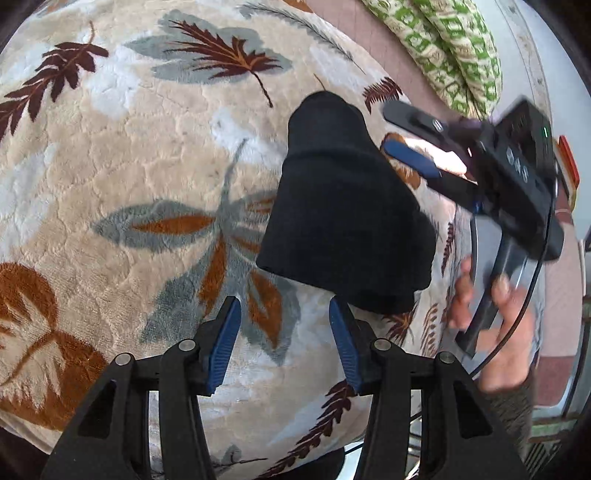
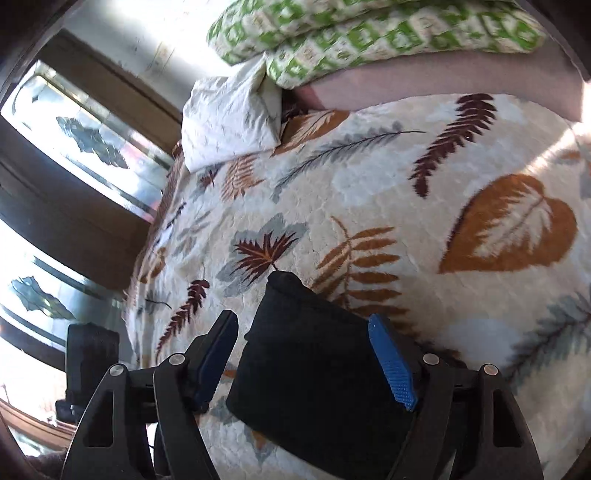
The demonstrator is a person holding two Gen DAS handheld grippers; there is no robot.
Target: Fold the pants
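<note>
The black pants (image 1: 343, 221) lie folded into a small thick bundle on the leaf-patterned blanket (image 1: 147, 147). My left gripper (image 1: 283, 301) stands open just short of the bundle's near edge, with only blanket between its blue pads. My right gripper (image 1: 386, 127) comes in from the right, held by a hand (image 1: 491, 321), its jaws open beside the bundle's far right edge. In the right wrist view the pants (image 2: 314, 376) sit between the wide-open fingers of the right gripper (image 2: 303, 315). The left pad is clear of the cloth and the right pad is at its edge.
Two green-and-white patterned pillows (image 2: 369, 33) lie at the head of the bed, with a white pillow (image 2: 232, 122) beside them. Glass window panes (image 2: 74, 122) run along the bed's left side. The blanket (image 2: 461, 221) spreads wide to the right.
</note>
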